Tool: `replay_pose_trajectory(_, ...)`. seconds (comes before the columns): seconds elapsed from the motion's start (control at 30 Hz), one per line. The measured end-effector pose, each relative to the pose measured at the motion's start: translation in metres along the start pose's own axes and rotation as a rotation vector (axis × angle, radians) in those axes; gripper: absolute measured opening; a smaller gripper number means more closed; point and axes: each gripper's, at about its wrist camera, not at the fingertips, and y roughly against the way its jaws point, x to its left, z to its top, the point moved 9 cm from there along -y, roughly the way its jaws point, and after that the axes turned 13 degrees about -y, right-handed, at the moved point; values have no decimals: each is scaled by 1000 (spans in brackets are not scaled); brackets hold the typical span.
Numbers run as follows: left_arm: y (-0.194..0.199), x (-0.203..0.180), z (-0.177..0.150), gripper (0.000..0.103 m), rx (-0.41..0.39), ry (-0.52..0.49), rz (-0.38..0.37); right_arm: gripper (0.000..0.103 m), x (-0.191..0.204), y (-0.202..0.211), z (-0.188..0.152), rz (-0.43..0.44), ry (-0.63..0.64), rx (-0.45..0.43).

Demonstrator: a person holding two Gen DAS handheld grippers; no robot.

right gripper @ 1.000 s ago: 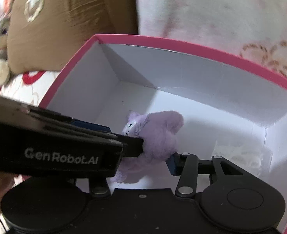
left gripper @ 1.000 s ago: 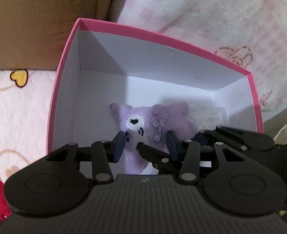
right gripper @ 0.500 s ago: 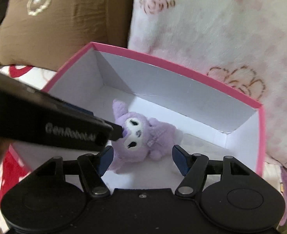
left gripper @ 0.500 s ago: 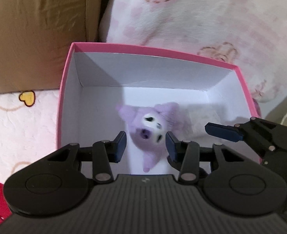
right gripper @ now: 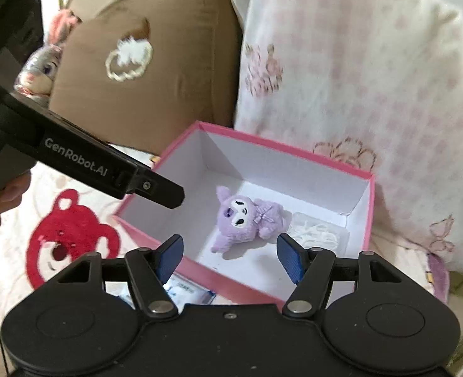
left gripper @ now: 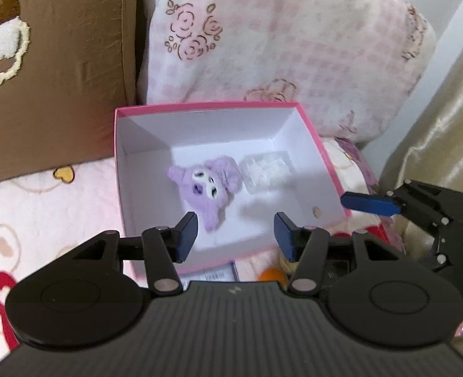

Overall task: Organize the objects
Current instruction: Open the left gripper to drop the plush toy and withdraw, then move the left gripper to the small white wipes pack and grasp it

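A small purple plush toy (left gripper: 207, 187) lies on the white floor of an open pink box (left gripper: 322, 154), beside a clear packet of white bits (left gripper: 267, 169). It also shows in the right wrist view (right gripper: 247, 221), inside the box (right gripper: 368, 207) next to the packet (right gripper: 319, 232). My left gripper (left gripper: 236, 235) is open and empty, held above the box's near edge. My right gripper (right gripper: 229, 257) is open and empty, also above the near side of the box. The right gripper's fingers (left gripper: 369, 203) show at the right in the left wrist view.
The box rests on a pink patterned blanket (left gripper: 27, 207) with a red bear print (right gripper: 64, 242). A brown cushion (left gripper: 58, 78) and a pink checked pillow (left gripper: 294, 47) stand behind it. A grey plush rabbit (right gripper: 41, 69) sits far left. Printed packets (right gripper: 187, 289) and an orange object (left gripper: 272, 275) lie by the box front.
Both grippers have pulled up and back out of the box and opened wider. The purple plush, held between them a second ago, now lies free on the box floor.
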Motion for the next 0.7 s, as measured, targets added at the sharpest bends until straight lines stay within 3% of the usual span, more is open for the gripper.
replay_pose_trajectory(0.07,13,-11,-7,50,21,-35,-30,71,1,11,-10,-8,-8,25)
replay_pose_trajectory(0.2,46,-29,-16,52,-5,-115,12,71,6,35,-22,15,-27,24)
replay_pose_trajectory(0.37,75,-49,-34,52,20,-144,-4,71,17,64,-32,16,-18,18)
replay_pose_trajectory(0.47,84,-61,-51,53,53,-165,1,77,29,82,-42,14,25,26)
replay_pose_trajectory(0.7,84,-78,-102,53,167,-181,-50,78,49,109,-75,21,97,56)
